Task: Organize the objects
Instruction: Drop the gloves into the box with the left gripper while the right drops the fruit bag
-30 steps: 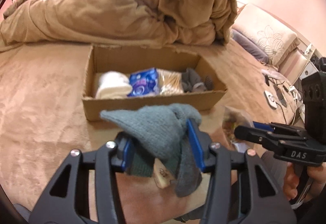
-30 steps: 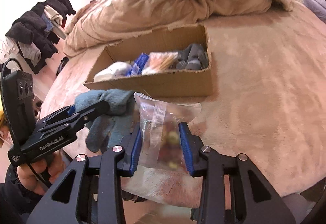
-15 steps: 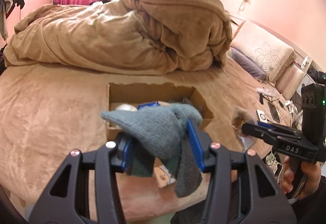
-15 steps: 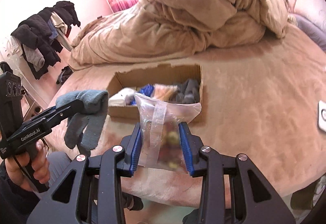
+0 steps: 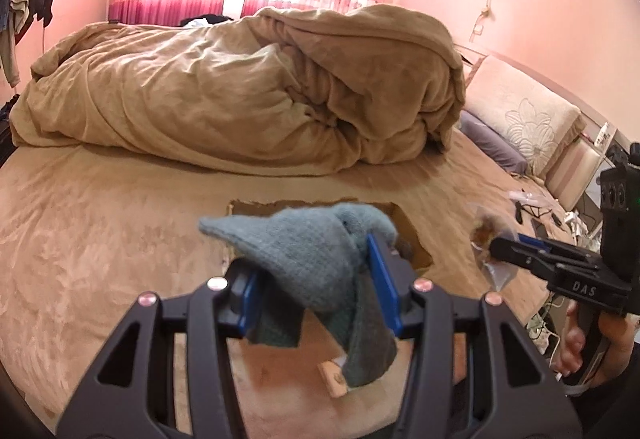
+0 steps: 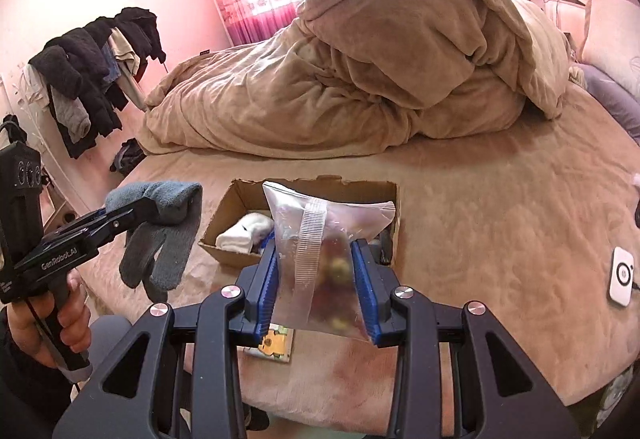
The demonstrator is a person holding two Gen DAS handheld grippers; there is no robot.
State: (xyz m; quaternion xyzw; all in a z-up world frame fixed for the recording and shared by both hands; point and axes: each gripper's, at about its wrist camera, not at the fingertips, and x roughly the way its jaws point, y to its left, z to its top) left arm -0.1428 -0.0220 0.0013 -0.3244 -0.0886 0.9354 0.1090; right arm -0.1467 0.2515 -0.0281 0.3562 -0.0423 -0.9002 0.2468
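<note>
My left gripper [image 5: 316, 289] is shut on a grey-blue knit glove [image 5: 308, 255] and holds it in the air, near side of the open cardboard box [image 5: 412, 235]. The glove also hangs at the left in the right wrist view [image 6: 160, 235]. My right gripper [image 6: 316, 283] is shut on a clear zip bag of snacks [image 6: 320, 255], held above the bed in front of the box [image 6: 308, 187]. The box holds a white sock roll [image 6: 244, 235] and other items, mostly hidden by the bag.
A crumpled tan duvet [image 5: 248, 87] fills the far half of the bed. Pillows [image 5: 524, 119] lie at the right. A small card [image 6: 276, 343] lies on the bed by the near edge. A white device [image 6: 620, 275] lies at the right. Clothes hang on a rack [image 6: 88, 71] at the left.
Both grippers have drawn back and risen from the box, each still holding its item. The box now looks smaller and farther away.
</note>
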